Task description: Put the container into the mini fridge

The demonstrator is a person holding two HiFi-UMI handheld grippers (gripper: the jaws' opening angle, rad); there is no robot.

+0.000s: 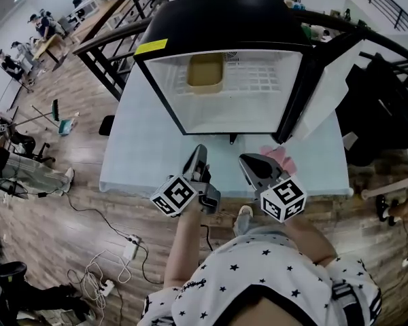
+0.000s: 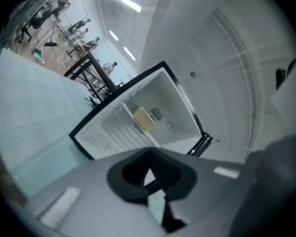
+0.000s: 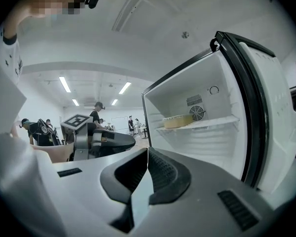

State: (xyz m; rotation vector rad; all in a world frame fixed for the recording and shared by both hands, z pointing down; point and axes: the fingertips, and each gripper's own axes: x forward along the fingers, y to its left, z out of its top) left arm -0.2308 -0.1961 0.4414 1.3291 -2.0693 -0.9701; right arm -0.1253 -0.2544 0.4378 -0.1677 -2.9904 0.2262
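Grey left gripper: jaws shut on nothing, hovering over the table's near edge, at 6 o'clock of the fridge.
Right gripper: jaws together, empty, just beside the left one.
Table: carries the fridge.
Fridge: door swung toward 2 o'clock, leaving the inside reachable.
Container: on the shelf inside, at 12 o'clock. The placing looks done, which would explain the empty jaws.

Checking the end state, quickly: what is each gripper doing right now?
Left gripper: closed, holding nothing.
Right gripper: closed, holding nothing.
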